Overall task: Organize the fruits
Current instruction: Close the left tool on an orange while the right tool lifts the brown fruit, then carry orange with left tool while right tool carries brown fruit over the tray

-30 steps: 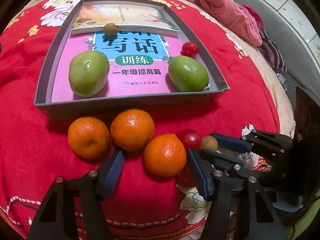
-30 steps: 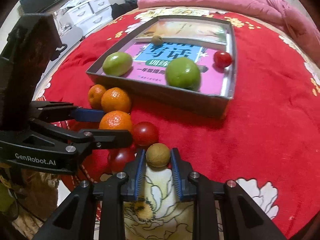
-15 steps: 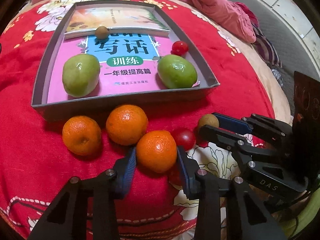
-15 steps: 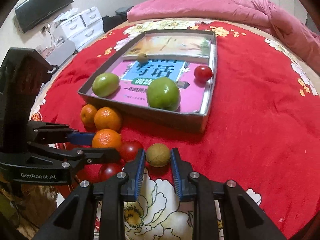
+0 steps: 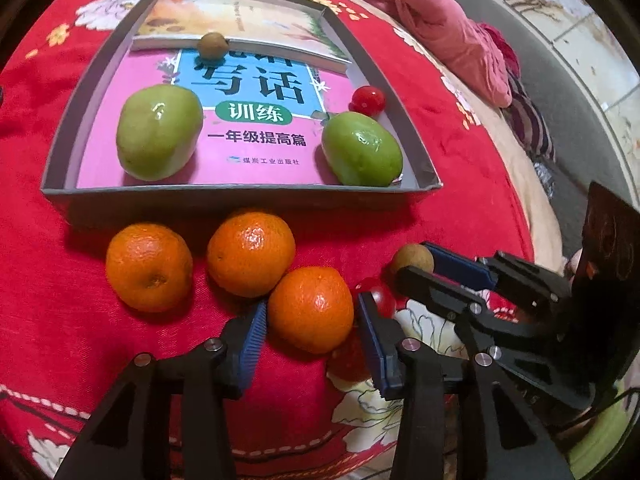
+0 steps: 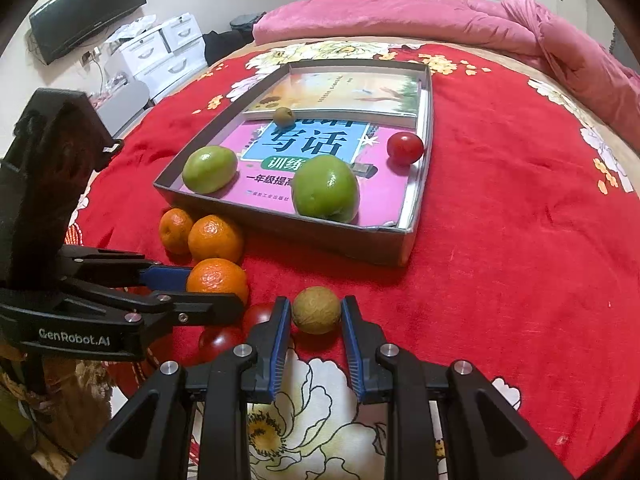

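Where tray wall [image 6: 288,226] ends, bare red blanket [image 6: 500,280] rightward.

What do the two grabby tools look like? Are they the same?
Yes, they match. The left tool and the right tool both have black angular plastic fingers joined with round silver screws, and ribbed blue pads on the inner faces. White letters reading GenRobot.AI run along the left tool's side in the right wrist view. No hand or sleeve clearly shows.

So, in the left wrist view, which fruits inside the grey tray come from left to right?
Large green fruit → small brown round fruit → second large green fruit; the small red tomato overlaps it.
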### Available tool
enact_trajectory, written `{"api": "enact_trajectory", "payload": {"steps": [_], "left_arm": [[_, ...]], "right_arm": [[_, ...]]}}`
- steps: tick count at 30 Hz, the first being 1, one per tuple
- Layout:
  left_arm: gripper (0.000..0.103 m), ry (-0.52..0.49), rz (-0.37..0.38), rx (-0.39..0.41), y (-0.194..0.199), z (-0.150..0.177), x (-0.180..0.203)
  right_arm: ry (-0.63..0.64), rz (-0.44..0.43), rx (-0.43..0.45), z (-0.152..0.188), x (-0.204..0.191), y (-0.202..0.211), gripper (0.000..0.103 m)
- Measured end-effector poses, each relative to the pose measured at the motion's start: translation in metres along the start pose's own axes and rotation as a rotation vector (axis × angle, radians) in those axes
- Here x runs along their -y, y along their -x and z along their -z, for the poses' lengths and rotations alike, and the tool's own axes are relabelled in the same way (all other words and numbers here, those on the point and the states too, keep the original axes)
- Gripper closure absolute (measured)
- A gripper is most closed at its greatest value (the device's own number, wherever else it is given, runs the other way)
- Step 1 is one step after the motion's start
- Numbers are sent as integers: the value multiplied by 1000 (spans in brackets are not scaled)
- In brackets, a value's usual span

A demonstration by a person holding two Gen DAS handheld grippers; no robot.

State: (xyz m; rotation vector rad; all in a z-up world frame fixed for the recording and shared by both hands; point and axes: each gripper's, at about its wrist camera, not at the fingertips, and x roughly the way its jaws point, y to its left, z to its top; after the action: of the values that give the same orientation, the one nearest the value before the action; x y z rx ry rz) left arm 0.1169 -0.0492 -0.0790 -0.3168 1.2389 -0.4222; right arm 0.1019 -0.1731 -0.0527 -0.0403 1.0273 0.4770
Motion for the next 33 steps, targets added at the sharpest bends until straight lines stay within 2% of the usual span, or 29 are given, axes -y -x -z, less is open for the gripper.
{"api": "enact_trajectory", "payload": {"steps": [5,6,16,21,28,33], "left_arm": [[56,33,14,-2,-4,-2,-3],[59,36,10,0,-4,-2,-3],[61,-10,7,27,12,5,10],[62,-80,4,93,37,5,29],[62,-104,1,159,64,-1,35],[62,-116,-6,211,81,-2,36]], "right_arm": [[-5,9,2,-1,1,0,77],[-4,10,2,-1,2,-1,77],[-5,14,39,-4,3,6,77],[-18,8,77,-7,6,14,77],[-25,7,121,-10,6,22,77],[-19,-8,201,-13,4,37,77]]}}
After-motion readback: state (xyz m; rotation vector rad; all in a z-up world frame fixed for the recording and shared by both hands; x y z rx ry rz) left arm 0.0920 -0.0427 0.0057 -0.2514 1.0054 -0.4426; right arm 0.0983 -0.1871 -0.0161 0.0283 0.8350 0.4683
